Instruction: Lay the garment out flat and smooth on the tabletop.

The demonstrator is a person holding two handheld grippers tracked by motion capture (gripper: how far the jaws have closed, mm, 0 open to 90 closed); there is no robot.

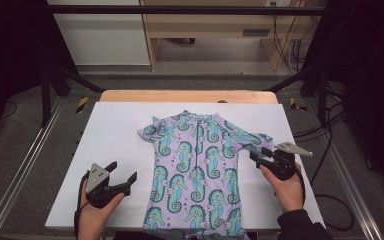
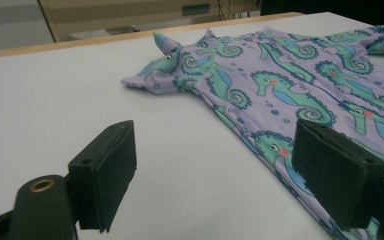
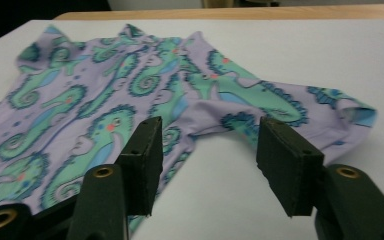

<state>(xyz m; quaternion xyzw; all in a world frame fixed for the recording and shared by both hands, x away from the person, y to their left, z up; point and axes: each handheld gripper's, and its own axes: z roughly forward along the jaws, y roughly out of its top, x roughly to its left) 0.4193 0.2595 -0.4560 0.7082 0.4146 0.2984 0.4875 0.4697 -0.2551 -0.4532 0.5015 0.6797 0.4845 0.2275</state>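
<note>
A small purple short-sleeved garment (image 1: 195,165) printed with green seahorses lies flat on the white table top (image 1: 110,135), neck toward the far edge, hem hanging over the near edge. My left gripper (image 1: 124,170) is open above bare table, just left of the garment's lower half. In the left gripper view the left gripper (image 2: 214,135) points toward the garment (image 2: 280,85) and its left sleeve (image 2: 150,77). My right gripper (image 1: 259,155) stands open close below the right sleeve (image 1: 252,140). In the right gripper view the right gripper (image 3: 211,132) has the sleeve (image 3: 330,110) just beyond its jaws, nothing gripped.
The white top rests on a wooden table whose far edge (image 1: 190,96) shows. Metal frame rails (image 1: 25,165) run along both sides. Cables (image 1: 330,145) lie on the floor at the right. A wooden cabinet (image 1: 210,30) stands behind the table.
</note>
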